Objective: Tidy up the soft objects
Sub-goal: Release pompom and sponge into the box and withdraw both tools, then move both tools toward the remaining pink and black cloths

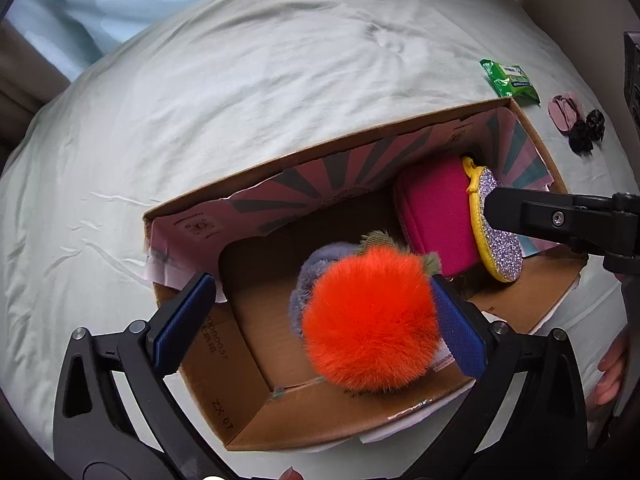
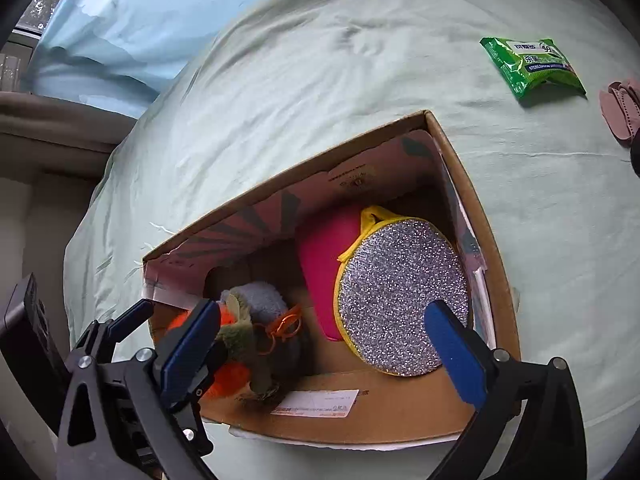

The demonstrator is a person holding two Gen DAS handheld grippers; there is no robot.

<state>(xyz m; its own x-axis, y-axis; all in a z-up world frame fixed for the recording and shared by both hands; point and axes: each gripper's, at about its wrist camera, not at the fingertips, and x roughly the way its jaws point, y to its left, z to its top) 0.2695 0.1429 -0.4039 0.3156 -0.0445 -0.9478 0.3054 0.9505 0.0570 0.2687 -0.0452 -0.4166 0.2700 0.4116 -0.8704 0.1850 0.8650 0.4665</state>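
An open cardboard box (image 1: pixel 240 360) (image 2: pixel 492 240) sits on a pale green bedsheet. Inside lie a fluffy orange pompom (image 1: pixel 372 320) (image 2: pixel 230 376) on a grey plush toy (image 1: pixel 316 268) (image 2: pixel 260 296), a magenta pouch (image 1: pixel 436 212) (image 2: pixel 324 248), and a round silver glitter pouch with yellow trim (image 1: pixel 500 236) (image 2: pixel 400 300). My left gripper (image 1: pixel 324 320) is open over the box; the pompom touches its right finger. My right gripper (image 2: pixel 332 352) is open above the glitter pouch and shows in the left wrist view (image 1: pixel 560 216).
A green wipes packet (image 1: pixel 510 80) (image 2: pixel 532 64), a pink soft item (image 1: pixel 564 114) (image 2: pixel 622 108) and a black scrunchie (image 1: pixel 586 130) lie on the sheet beyond the box's right end. A light blue pillow (image 2: pixel 120 20) lies at the far left.
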